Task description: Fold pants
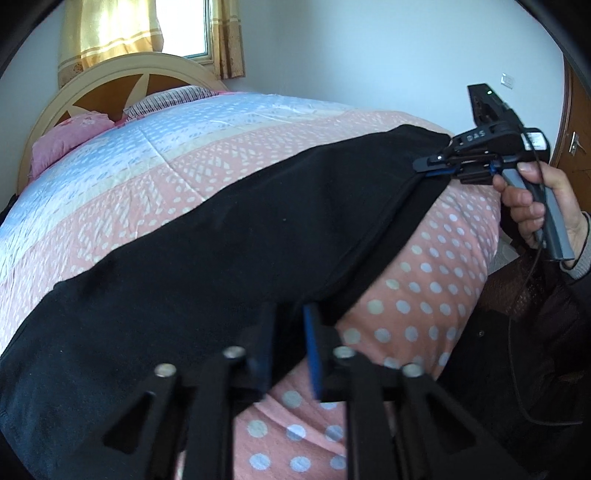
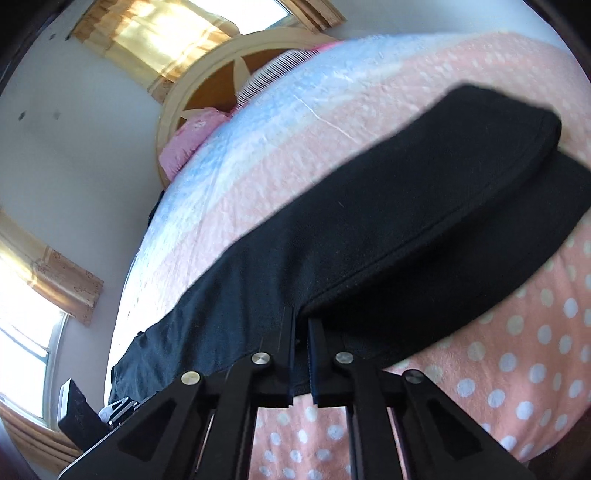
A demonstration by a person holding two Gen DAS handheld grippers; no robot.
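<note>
Black pants (image 1: 221, 240) lie stretched across a bed, over a pink polka-dot blanket (image 1: 424, 306). My left gripper (image 1: 290, 347) is at the near edge of the pants, its blue pads closed on a fold of the black cloth. My right gripper (image 1: 424, 164), held by a hand (image 1: 535, 199), pinches the far right end of the pants. In the right wrist view the pants (image 2: 369, 221) show a thick seamed edge, and the right gripper (image 2: 301, 332) has its fingers nearly together on that edge.
Beyond the pants the bed is covered by a quilt (image 1: 147, 166) in pink and blue bands. A pink pillow (image 1: 70, 140) rests against the rounded headboard (image 1: 110, 85). A curtained window (image 1: 110, 29) is behind it. A wooden door (image 1: 576, 140) stands at the right.
</note>
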